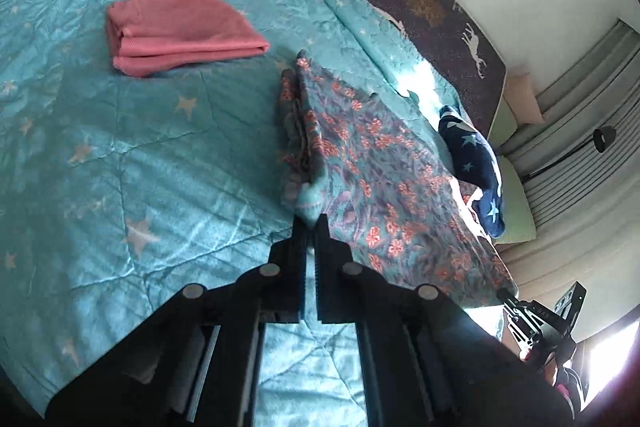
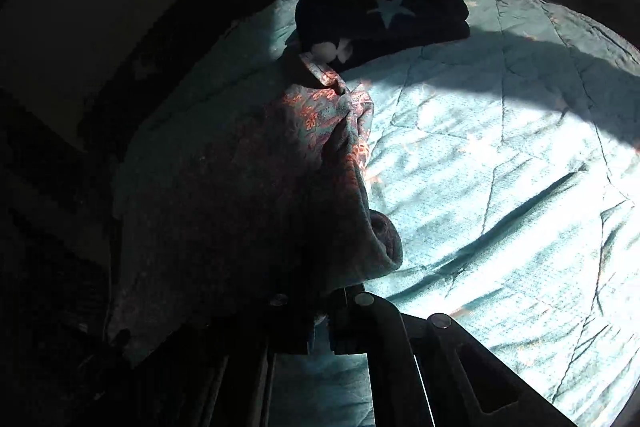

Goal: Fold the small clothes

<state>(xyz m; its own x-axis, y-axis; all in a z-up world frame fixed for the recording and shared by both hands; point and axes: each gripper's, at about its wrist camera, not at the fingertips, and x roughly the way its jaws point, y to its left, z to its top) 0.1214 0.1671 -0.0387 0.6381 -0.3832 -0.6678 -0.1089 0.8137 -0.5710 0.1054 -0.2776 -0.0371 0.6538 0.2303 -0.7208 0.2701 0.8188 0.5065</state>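
1. The floral cloth (image 1: 372, 163) hangs lifted above the bed, stretched between the two tongs; its far end droops toward the quilt (image 1: 120, 155), and whether it touches there I cannot tell.
2. The left tongs (image 1: 310, 221) are clenched on one corner of the cloth: a bunched fold sticks out from between the closed fingers.
3. The right tongs (image 2: 320, 311) are clenched too, with a rolled edge of the same cloth (image 2: 320, 167) gathered just above them. In the left view they show only at the lower right, at the cloth's other near corner (image 1: 506, 293).
4. Step in hand, as I judge it: a fold under way, with both near corners gripped and raised so the near edge can be carried over.
5. The next move calls for both hands to travel together toward the far edge, keeping the span taut so the cloth does not sag in the middle, then to lay corner onto corner before letting go.
6. A folded pink cloth (image 1: 180, 27) already lies on the quilt, well apart to the left, so some work looks done.
7. A navy starred cloth (image 2: 380, 15) lies just beyond the floral cloth's far end, close enough to get in the fold's way.
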